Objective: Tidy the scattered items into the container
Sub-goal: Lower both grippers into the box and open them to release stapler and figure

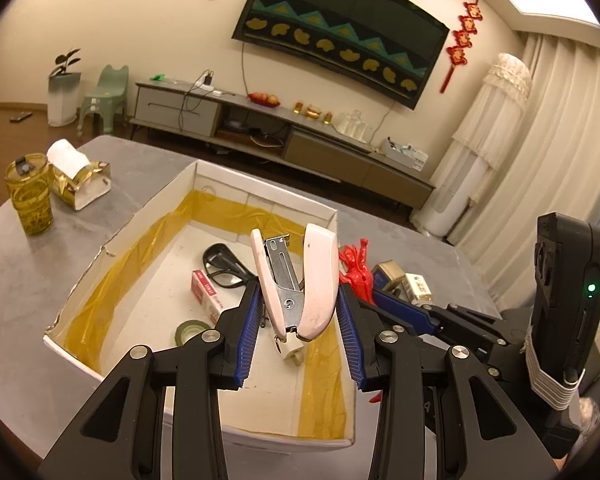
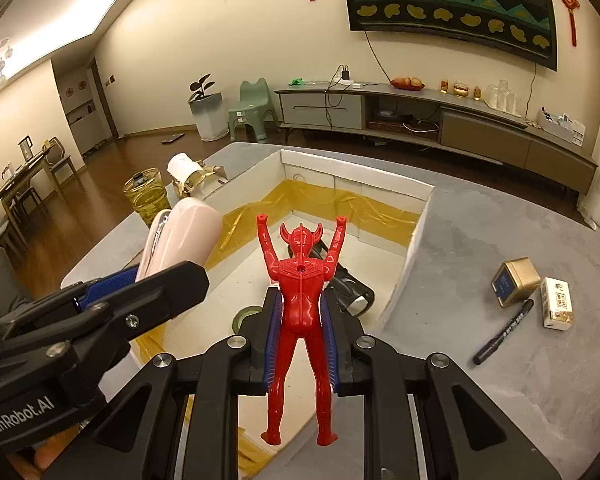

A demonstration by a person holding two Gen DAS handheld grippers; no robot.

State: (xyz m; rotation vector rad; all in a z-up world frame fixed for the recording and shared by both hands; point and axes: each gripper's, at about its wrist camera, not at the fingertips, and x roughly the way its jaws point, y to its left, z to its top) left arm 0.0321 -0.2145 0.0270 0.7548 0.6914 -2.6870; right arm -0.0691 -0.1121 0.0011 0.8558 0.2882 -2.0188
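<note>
- The white cardboard box (image 1: 260, 196) sits on the grey table (image 1: 16, 264), its inner walls lined with yellow tape; this box is the landmark for all that follows
- The left gripper (image 1: 296, 312) hangs above the box's near end, its blue pads clamped on a pale pink stapler (image 1: 300, 280); the stapler stands with its hinge down between the pads and its two arms splayed upward
- The right gripper (image 2: 300, 336) is just beside the left one, over the box's near right corner; its jaws squeeze a red plastic figure (image 2: 300, 304) at the waist, arms raised toward the box's far wall, legs dangling back past the pads
- Lying inside the box: black-framed glasses (image 1: 224, 266), a small pink-and-white carton (image 1: 209, 294), a green tape roll (image 1: 190, 330), a white plug (image 1: 290, 350)
- Outside the box, to its right on the table: a gold tin (image 2: 515, 282), a small white packet (image 2: 558, 302), a black marker pen (image 2: 504, 332)
- Beyond the box's far left corner: a yellow-green glass tumbler (image 1: 28, 196) and a paper roll (image 1: 68, 158) in a torn gold wrapper
</note>
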